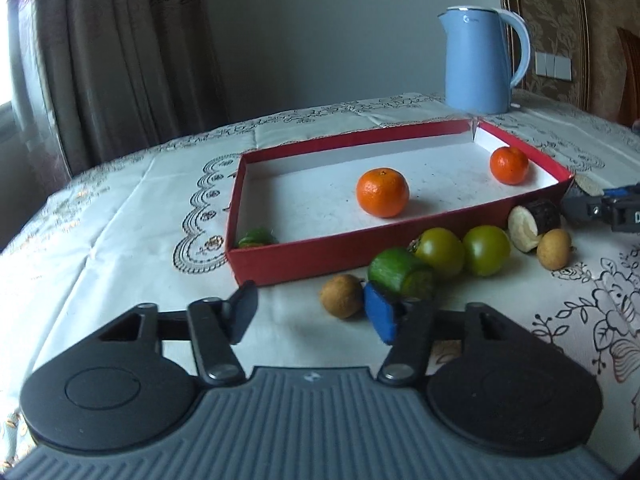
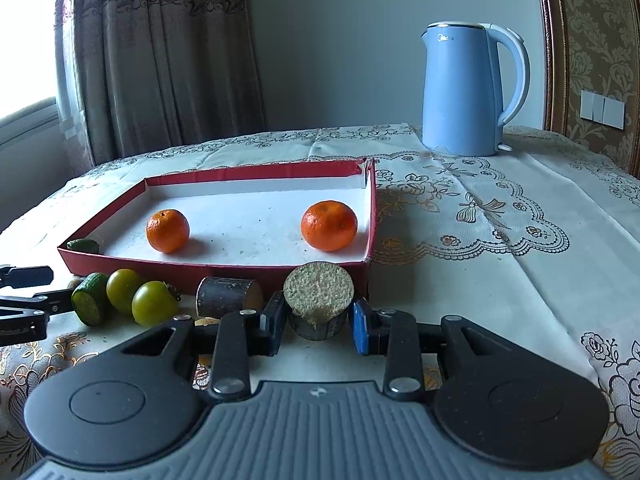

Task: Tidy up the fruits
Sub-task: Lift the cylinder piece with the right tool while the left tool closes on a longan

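Right wrist view showed my embroidered tablecloth (image 2: 500,216), kettle (image 2: 468,88) at one o'clock, curtain (image 2: 160,52) at eleven; right gripper (image 2: 318,326) bracketed the sugarcane stub (image 2: 319,300), grip unclear, left gripper (image 1: 312,314) spread open.

Your right hand-held gripper (image 2: 318,326) is straddling a sugarcane chunk (image 2: 319,305) with its jaws spread, just before the red tray (image 2: 216,270) where two tangerines (image 2: 167,230) (image 2: 329,225) are sitting.

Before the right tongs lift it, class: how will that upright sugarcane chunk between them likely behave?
The sugarcane chunk looks woody and fibrous at its cut top, so probably stiff under the right tongs. Its dark rind seems smooth, so it may slip. Standing on a flat end it should stay put; tipped over, it would likely roll like the piece lying beside it.
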`<state>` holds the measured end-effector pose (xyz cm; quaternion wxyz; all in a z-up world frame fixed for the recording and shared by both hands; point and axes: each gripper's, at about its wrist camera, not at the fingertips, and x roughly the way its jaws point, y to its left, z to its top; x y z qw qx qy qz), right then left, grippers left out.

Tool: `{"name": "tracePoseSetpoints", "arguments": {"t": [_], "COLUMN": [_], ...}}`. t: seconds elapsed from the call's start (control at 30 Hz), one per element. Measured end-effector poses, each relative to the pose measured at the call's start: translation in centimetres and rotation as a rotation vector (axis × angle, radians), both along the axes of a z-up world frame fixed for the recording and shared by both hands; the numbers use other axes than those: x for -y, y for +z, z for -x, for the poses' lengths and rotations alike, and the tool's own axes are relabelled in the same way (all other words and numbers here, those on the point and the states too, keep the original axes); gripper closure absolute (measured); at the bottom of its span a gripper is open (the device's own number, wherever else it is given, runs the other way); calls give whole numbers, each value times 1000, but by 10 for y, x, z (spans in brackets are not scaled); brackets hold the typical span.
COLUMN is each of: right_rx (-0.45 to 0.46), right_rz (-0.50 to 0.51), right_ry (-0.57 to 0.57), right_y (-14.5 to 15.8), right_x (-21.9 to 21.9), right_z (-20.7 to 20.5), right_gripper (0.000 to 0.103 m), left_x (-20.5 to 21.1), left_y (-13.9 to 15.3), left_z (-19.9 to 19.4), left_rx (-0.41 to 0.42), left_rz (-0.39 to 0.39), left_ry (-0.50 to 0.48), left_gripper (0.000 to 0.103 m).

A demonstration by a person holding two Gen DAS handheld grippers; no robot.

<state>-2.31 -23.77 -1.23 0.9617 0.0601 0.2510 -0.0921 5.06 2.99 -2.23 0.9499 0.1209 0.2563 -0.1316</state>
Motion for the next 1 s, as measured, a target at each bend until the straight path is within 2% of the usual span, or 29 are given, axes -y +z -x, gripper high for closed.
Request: {"name": "tracePoseSetpoints", "arguments": {"t": [0.07, 0.37, 0.53, 0.77, 1.0], "right_rx": [3, 2, -3, -3, 6], "right_rz": [2, -5, -1, 20, 47], "right_ry": [-2, -2, 1, 5, 3], "right_y": [0, 0, -1, -1, 2], "right_x": [0, 1, 0, -4, -7], "right_z": [0, 1, 0, 0, 3], "right_gripper": [71, 71, 71, 71, 71], "left_x": [4, 3, 5, -3, -11], "left_y": [-2, -4, -4, -2, -1], "left_z": [-5, -8, -9, -13, -13], "left_rx": [-26, -50, -52, -67, -72], "left_rz": [-10, 9, 19, 78, 126], "left_ry": [-15, -37, -24, 42, 67], "left_gripper": [65, 80, 80, 81, 81]}}
